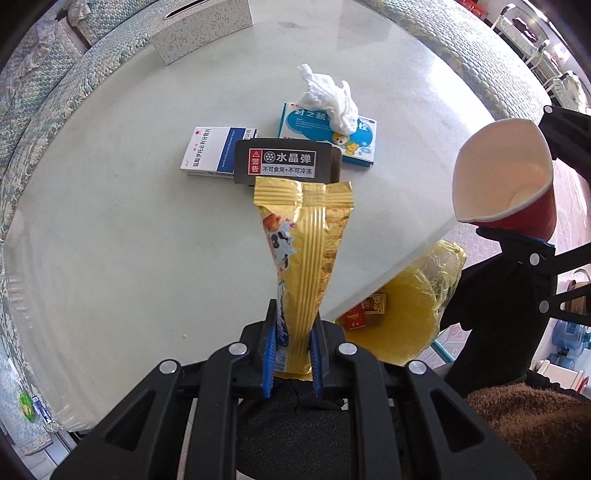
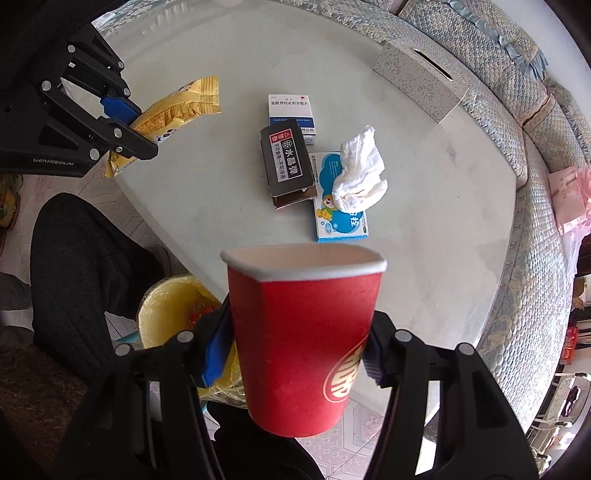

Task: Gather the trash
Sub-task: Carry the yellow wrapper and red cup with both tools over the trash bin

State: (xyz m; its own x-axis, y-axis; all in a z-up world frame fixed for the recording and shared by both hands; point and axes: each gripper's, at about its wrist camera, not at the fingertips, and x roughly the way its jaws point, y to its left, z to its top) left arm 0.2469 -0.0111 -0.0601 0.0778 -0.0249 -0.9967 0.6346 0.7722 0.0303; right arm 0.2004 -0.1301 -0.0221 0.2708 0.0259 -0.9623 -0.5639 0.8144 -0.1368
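Note:
My left gripper (image 1: 291, 354) is shut on a gold snack wrapper (image 1: 306, 251) and holds it above the pale table (image 1: 110, 229); the wrapper also shows in the right wrist view (image 2: 177, 107). My right gripper (image 2: 295, 354) is shut on a red paper cup (image 2: 303, 332), squeezed at the rim, held off the table's edge; the cup also shows in the left wrist view (image 1: 509, 184). A yellow-lined bin (image 1: 402, 317) with red packets inside stands below the table edge, also in the right wrist view (image 2: 170, 314). A crumpled white tissue (image 1: 328, 96) lies on a blue medicine box (image 1: 354, 144).
A black box (image 1: 284, 160) and a white-blue medicine box (image 1: 210, 151) lie mid-table. A patterned tissue box (image 1: 203, 29) stands at the far edge. A quilted sofa (image 2: 517, 110) wraps around the table. The person's dark legs (image 2: 85, 266) are beside the bin.

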